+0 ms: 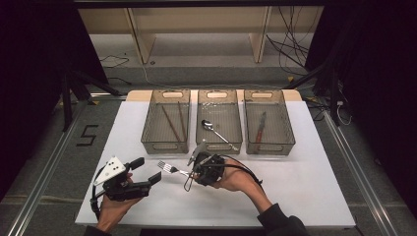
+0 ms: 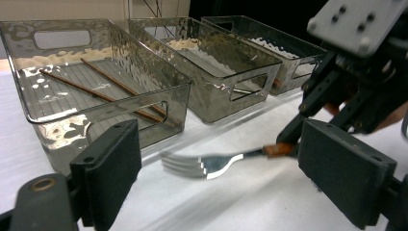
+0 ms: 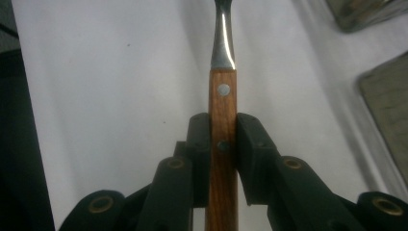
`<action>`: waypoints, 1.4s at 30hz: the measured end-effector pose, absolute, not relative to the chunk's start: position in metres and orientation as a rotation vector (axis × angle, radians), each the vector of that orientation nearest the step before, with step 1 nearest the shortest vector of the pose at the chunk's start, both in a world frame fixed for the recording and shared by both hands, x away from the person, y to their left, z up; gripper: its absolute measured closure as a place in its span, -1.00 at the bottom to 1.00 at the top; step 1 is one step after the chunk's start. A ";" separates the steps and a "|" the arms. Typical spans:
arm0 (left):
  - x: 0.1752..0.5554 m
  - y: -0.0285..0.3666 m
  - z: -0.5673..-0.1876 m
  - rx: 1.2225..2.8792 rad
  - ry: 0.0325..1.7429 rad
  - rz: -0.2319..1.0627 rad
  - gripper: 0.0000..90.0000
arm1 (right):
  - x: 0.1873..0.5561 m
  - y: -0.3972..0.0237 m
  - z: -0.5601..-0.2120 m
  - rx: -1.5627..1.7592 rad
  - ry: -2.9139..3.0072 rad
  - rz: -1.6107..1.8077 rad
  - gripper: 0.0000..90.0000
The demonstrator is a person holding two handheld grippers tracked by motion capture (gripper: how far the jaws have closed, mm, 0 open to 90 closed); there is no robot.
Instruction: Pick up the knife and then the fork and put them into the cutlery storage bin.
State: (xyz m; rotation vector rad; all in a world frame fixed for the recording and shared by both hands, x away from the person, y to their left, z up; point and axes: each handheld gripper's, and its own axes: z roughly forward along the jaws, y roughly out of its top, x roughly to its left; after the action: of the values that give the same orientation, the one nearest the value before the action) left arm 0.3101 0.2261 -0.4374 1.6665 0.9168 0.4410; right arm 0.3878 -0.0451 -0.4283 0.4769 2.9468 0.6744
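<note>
My left tongs [image 1: 147, 176]: nearest to me, held low over the table at my left; the jaws stand wide apart with nothing between the pads, pointing toward the fork's tines.
My right tongs [image 1: 193, 172]: just beyond and to the right of the left ones; the two black pads are clenched on the fork's wooden handle, one on each side.
Fork [image 1: 171, 169]: held by its handle in my right tongs, tines pointing toward my left tongs; in the left gripper view it [image 2: 211, 163] hangs roughly level just above the white surface, between the two open jaws as seen from there. In the right gripper view the riveted brown handle [image 3: 223, 144] runs straight up between the pads into the steel neck.
Table [image 1: 275, 196]: white top, under both hands.
Left bin [image 1: 166, 120]: past the fork, clear plastic, with two chopsticks [image 1: 172, 123] lying inside.
Middle bin [image 1: 219, 120]: beside it, holding a spoon [image 1: 216, 131].
Right bin [image 1: 268, 121]: farthest right in the row, with a red-handled utensil [image 1: 260, 126] I cannot tell more about.
</note>
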 end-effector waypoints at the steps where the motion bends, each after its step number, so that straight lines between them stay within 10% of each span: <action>1: 0.310 0.226 -0.437 1.665 0.917 0.441 -0.67 | 0.388 -0.048 -0.425 0.496 2.942 0.679 0.71; 42: 0.310 0.226 -0.437 1.664 0.919 0.442 -0.67 | 0.471 -0.219 -0.355 1.245 2.370 0.926 0.71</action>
State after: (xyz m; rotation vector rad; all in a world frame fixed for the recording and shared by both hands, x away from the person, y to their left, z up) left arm 0.3103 0.2259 -0.4373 1.6638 0.9189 0.4424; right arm 0.4711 -0.2194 -0.3547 1.2446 2.3701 0.9260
